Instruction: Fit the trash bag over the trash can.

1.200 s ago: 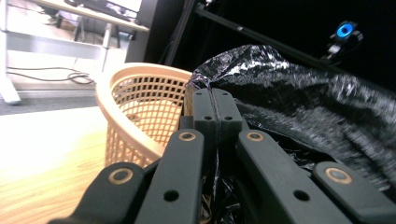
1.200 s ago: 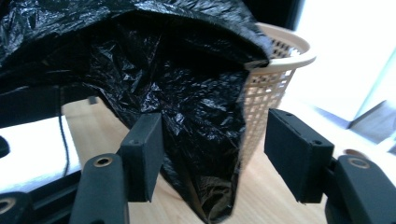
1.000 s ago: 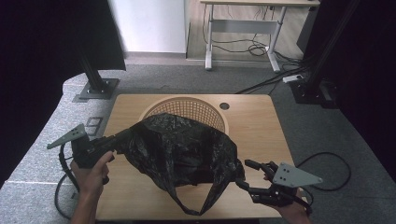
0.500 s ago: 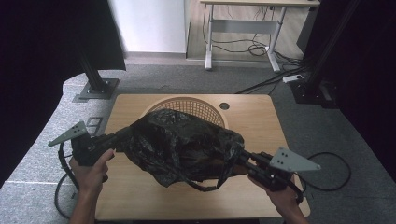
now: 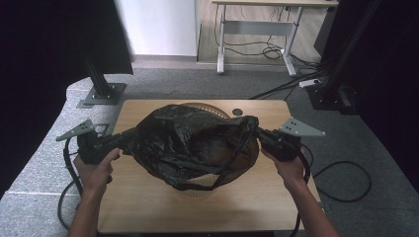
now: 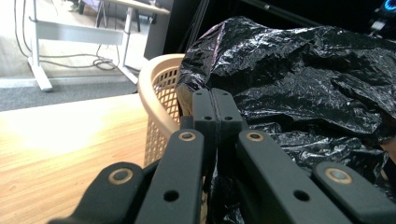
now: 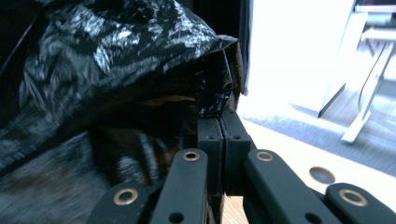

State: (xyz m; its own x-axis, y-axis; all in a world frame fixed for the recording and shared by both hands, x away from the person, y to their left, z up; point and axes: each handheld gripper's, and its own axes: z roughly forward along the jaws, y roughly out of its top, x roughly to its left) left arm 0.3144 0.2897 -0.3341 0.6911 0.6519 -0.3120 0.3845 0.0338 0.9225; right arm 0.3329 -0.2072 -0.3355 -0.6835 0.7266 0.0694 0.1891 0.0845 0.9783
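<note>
Bag [image 5: 190,143] hung over the basket [image 5: 249,153] at the table's [image 5: 148,207] far middle: thin, limp, slippery plastic. My left gripper [image 5: 126,139] and right gripper [image 5: 257,132] each pinched its rim; holds there suited it.

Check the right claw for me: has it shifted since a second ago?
Yes. The right claw has gone from the table's near right corner up toward the basket; its jaws have just closed on the black bag.

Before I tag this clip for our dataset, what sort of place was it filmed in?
Most likely a lab or recording studio, not a home: black curtains hang at both sides, metal camera stands flank the wooden table, cables trail over grey carpet, and a height-adjustable desk stands behind.
</note>
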